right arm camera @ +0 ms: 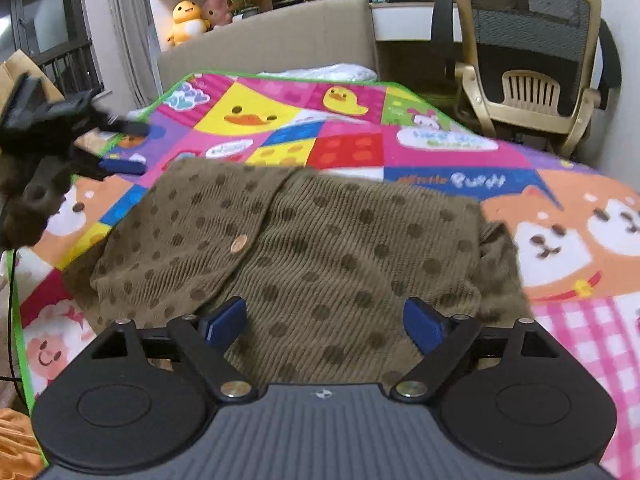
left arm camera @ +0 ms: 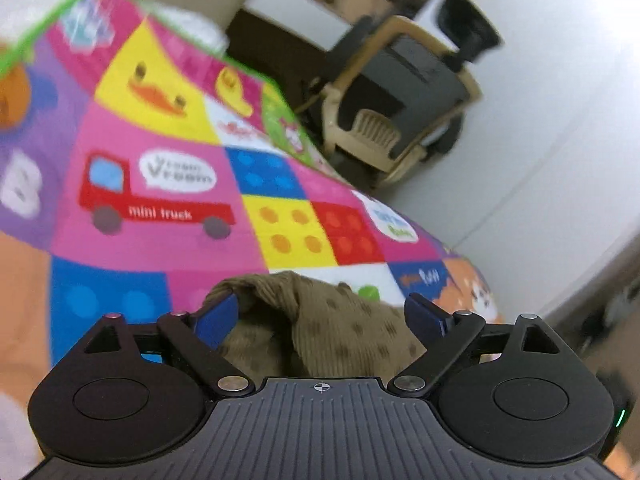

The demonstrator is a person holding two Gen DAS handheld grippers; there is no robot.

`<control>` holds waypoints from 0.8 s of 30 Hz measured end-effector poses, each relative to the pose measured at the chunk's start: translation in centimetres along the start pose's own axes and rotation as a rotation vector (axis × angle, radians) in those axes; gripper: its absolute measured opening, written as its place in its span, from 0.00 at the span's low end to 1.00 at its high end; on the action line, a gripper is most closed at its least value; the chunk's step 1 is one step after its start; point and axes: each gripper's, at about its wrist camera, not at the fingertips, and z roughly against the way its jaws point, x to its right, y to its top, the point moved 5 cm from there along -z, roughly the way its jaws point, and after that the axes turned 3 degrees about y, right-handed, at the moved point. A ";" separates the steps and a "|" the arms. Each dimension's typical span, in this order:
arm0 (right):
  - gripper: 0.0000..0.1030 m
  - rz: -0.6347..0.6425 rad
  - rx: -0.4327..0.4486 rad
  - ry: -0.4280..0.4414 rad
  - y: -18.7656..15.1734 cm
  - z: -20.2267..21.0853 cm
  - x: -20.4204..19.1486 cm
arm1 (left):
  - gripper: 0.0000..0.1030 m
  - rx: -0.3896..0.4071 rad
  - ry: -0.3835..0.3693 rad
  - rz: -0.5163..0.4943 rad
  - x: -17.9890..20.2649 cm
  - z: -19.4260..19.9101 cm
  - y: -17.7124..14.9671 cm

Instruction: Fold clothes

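An olive-brown knitted cardigan [right arm camera: 320, 248] with dark dots and a copper button lies on a colourful play mat [right arm camera: 352, 148], partly folded with one side laid over the front. My right gripper [right arm camera: 324, 322] hovers open over its near hem, blue pads apart, gripping nothing. In the left wrist view a bunched edge of the cardigan [left arm camera: 320, 320] sits between and below the spread fingers of my left gripper [left arm camera: 322, 318], which is open. The left gripper [right arm camera: 132, 146] also shows blurred at the left of the right wrist view, past the cardigan's far left corner.
A beige office chair [right arm camera: 532, 80] stands beyond the mat's right side, near a white wall [left arm camera: 560, 120]. A tan headboard [right arm camera: 280, 40] with plush toys [right arm camera: 188, 16] is behind the mat. White bedding [right arm camera: 332, 72] lies at the mat's far edge. Orange fabric [right arm camera: 16, 444] sits at the lower left.
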 end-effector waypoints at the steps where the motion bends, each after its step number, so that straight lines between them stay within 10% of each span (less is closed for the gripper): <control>1: 0.91 0.003 0.022 -0.015 0.7 0.4 0.3 | 0.92 0.010 -0.010 -0.043 0.8 0.6 -0.1; 8: 1.00 0.029 0.110 -0.313 5.4 -0.3 3.6 | 0.96 -0.046 -0.059 -0.205 6.1 -3.9 -2.6; 12: 1.00 0.103 -0.041 -0.447 5.0 -4.9 5.8 | 0.96 -0.147 0.071 -0.233 5.2 -8.1 -4.9; 24: 1.00 -0.022 0.070 -0.264 5.1 -1.9 1.8 | 0.99 -0.124 0.086 -0.301 5.5 -8.1 -6.0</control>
